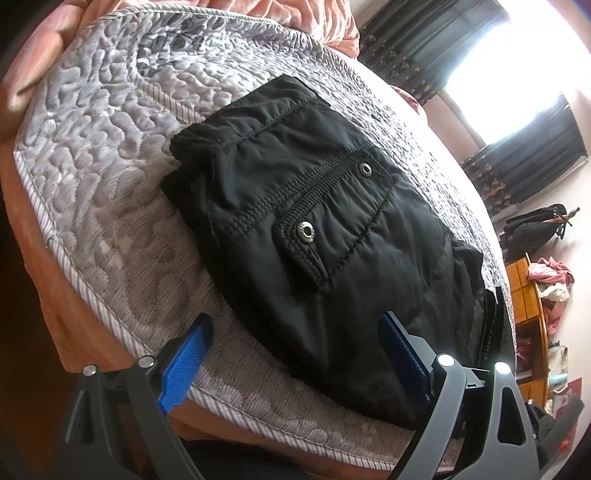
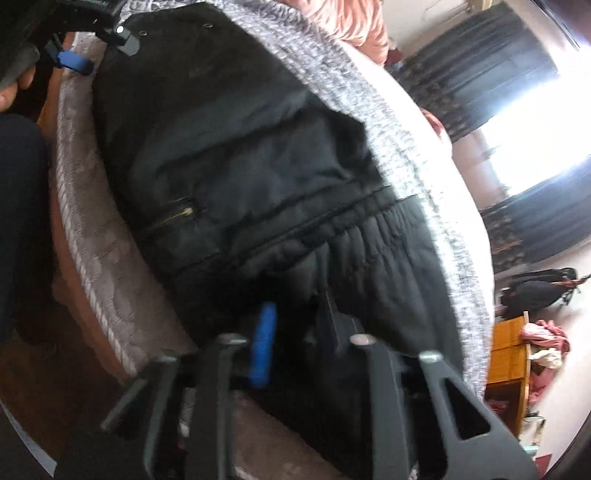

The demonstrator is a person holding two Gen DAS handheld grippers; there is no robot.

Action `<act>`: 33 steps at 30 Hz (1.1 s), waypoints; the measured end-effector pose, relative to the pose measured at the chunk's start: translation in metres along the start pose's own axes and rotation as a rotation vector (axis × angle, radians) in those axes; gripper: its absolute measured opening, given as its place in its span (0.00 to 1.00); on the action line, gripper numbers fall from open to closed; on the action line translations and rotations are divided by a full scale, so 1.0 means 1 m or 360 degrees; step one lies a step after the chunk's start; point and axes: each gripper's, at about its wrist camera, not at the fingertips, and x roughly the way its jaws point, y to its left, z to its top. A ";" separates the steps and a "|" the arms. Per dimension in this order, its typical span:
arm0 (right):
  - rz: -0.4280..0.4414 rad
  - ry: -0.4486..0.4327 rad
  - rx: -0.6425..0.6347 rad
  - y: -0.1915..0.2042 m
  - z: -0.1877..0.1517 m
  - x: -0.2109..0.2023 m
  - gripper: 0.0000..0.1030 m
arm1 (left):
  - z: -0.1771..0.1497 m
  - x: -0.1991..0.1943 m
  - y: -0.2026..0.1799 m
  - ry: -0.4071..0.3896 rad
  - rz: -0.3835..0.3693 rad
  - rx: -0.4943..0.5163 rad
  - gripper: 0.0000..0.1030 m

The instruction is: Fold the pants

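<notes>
Black pants [image 1: 295, 206] lie folded in a thick stack on the grey quilted bed cover [image 1: 103, 155], a snap-button pocket flap on top. My left gripper [image 1: 295, 343] is open, its blue pads wide apart just before the near edge of the stack, holding nothing. In the right wrist view the pants [image 2: 236, 155] show a zipper and the elastic waistband. My right gripper [image 2: 295, 325] has its jaws close together with black waistband cloth between them. The view is blurred. The left gripper [image 2: 74, 55] also shows there at the far end.
An orange blanket [image 1: 325, 18] lies bunched at the bed's far end. The bed edge [image 1: 110, 325] with its striped piping runs close to the grippers. A bright window with dark curtains [image 1: 517, 92], a wooden shelf with clothes [image 1: 535, 288] and a black bag [image 1: 535, 229] stand to the right.
</notes>
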 end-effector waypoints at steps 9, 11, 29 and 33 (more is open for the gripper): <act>0.0040 -0.0122 -0.0110 0.008 -0.011 -0.026 0.10 | 0.000 0.002 -0.001 0.0016 -0.0017 0.0007 0.88; 0.0050 -0.0104 -0.0138 0.018 -0.016 -0.023 0.11 | 0.000 0.003 -0.003 0.0027 -0.0020 0.0012 0.88; 0.1389 0.0105 0.0075 -0.118 0.231 0.008 0.84 | 0.028 -0.017 0.087 -0.0080 -0.0516 -0.0880 0.94; 0.1523 0.0275 -0.0062 -0.082 0.320 0.060 0.86 | 0.041 0.001 0.095 -0.0038 -0.0568 -0.0968 0.94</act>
